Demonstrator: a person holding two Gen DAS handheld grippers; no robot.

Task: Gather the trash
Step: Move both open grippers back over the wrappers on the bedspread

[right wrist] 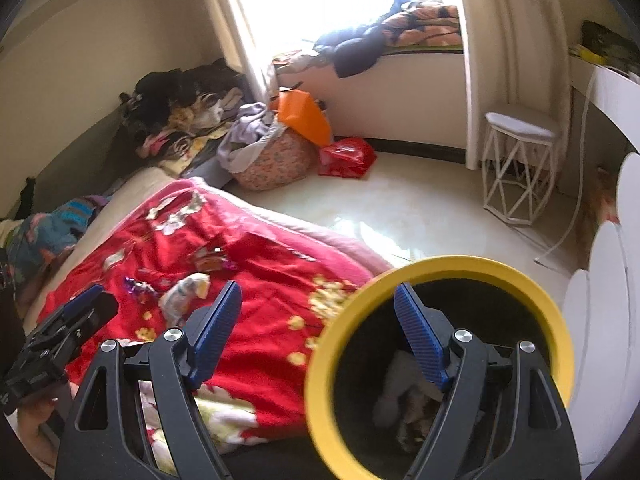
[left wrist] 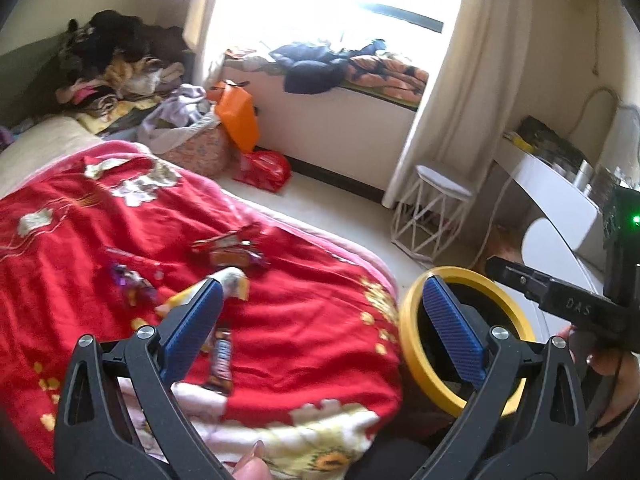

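A bed covered by a red flowered blanket (left wrist: 120, 216) is seen ahead of and below both grippers. A yellow-rimmed bin (right wrist: 440, 364) is placed beside the bed, behind the right finger of each gripper; crumpled pale trash is seen at its bottom. Wrappers are scattered on the blanket: a white-and-yellow one (left wrist: 234, 282) just beyond the left gripper's (left wrist: 320, 320) left finger, a dark bar wrapper (left wrist: 222, 360) between its fingers, orange ones (left wrist: 232, 250) farther ahead. Both the left gripper and the right gripper (right wrist: 318, 330) are held wide apart, with nothing gripped.
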